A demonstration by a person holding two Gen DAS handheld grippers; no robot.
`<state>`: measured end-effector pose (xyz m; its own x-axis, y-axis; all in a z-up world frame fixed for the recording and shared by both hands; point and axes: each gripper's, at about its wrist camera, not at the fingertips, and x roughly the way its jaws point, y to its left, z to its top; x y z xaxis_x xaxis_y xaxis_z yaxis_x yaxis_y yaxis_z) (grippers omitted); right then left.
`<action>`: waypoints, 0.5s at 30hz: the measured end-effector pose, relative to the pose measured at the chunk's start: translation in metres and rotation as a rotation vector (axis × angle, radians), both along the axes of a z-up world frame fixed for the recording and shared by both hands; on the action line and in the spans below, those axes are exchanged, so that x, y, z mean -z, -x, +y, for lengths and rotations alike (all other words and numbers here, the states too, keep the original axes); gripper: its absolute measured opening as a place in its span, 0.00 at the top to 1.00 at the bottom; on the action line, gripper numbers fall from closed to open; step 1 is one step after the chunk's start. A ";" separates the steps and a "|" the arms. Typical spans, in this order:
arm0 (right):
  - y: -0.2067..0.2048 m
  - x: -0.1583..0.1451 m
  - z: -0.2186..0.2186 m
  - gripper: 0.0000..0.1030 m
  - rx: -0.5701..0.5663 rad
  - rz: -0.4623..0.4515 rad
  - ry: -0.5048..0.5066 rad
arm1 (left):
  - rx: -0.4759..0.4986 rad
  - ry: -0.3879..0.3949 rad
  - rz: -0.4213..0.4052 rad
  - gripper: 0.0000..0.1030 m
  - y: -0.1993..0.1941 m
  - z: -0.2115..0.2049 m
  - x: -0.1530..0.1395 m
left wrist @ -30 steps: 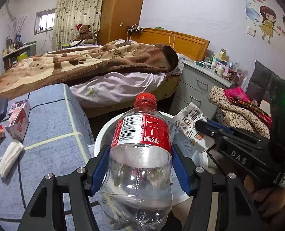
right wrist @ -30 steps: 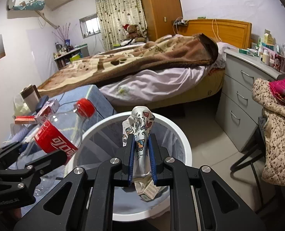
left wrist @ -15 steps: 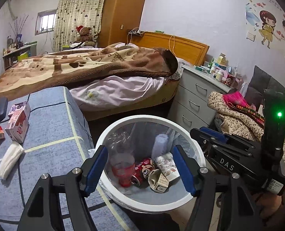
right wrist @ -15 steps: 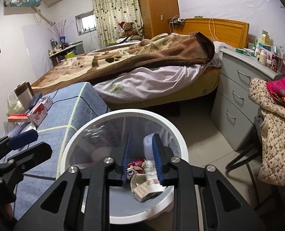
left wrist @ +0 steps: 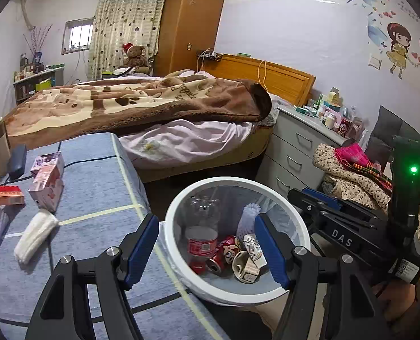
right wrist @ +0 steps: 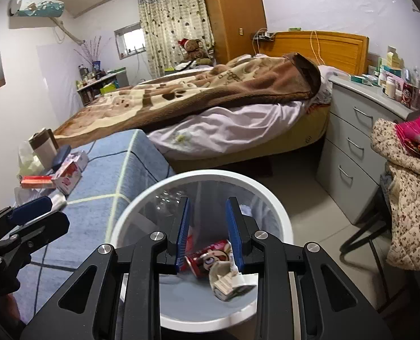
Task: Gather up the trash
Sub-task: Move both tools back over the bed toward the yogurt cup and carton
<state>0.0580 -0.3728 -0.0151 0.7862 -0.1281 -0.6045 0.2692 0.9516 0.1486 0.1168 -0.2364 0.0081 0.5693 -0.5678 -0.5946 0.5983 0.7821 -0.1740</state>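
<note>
left gripper fingers spread and empty, right gripper fingers just parted, empty, white bin below both, bottle inside

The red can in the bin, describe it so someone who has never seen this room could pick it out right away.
Look into the white round bin beside the blue-covered table. The red can lies on its side at the bottom, between the clear bottle and crumpled cartons. It alone shows a cartoon face.
</note>
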 end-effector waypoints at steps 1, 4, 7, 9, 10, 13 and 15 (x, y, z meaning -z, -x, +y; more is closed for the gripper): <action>-0.001 -0.001 0.002 0.73 -0.005 -0.003 0.000 | -0.008 -0.002 -0.005 0.32 0.000 0.004 -0.001; -0.004 -0.004 0.008 0.70 -0.018 -0.021 -0.001 | -0.027 -0.001 -0.015 0.32 -0.001 0.015 -0.004; -0.009 -0.007 0.015 0.59 -0.040 -0.037 -0.011 | -0.061 0.000 -0.029 0.32 -0.006 0.030 -0.008; -0.013 -0.008 0.021 0.58 -0.057 -0.045 -0.015 | -0.080 0.007 -0.031 0.32 -0.009 0.040 -0.009; -0.014 -0.008 0.024 0.58 -0.063 -0.049 -0.015 | -0.091 0.009 -0.033 0.32 -0.011 0.046 -0.010; -0.023 -0.008 0.034 0.57 -0.086 -0.054 -0.025 | -0.131 0.001 -0.042 0.32 -0.018 0.064 -0.010; -0.029 -0.008 0.040 0.55 -0.102 -0.054 -0.034 | -0.154 0.006 -0.036 0.32 -0.025 0.078 -0.010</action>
<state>0.0866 -0.3331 -0.0071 0.8256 -0.0258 -0.5637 0.1619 0.9678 0.1928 0.1416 -0.1585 0.0181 0.6706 -0.4757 -0.5691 0.4771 0.8641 -0.1602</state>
